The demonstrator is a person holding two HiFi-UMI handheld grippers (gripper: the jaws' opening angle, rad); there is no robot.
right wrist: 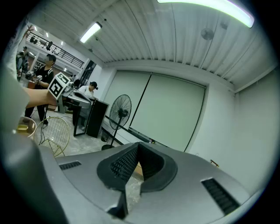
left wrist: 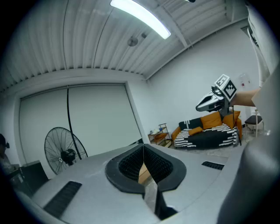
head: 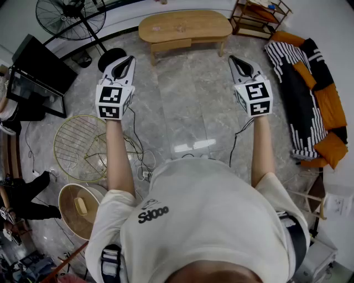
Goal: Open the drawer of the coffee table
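Observation:
The oval wooden coffee table (head: 185, 25) stands at the far side of the grey floor, with its drawer front (head: 171, 45) below the top, closed. I hold both grippers out level in front of me, well short of the table. The left gripper (head: 130, 58) is shut and empty. The right gripper (head: 233, 58) is shut and empty as well. In the left gripper view the jaws (left wrist: 143, 149) meet, and a sliver of the wooden table (left wrist: 143, 175) shows behind them. The right gripper view shows its jaws (right wrist: 138, 147) closed together.
A standing fan (head: 72, 16) and a black cabinet (head: 38, 69) are at the far left. A gold wire table (head: 83, 146) and cables (head: 145, 161) lie by my left side. A sofa with orange cushions (head: 310, 94) lines the right, and a shelf (head: 260, 15) stands beside the table.

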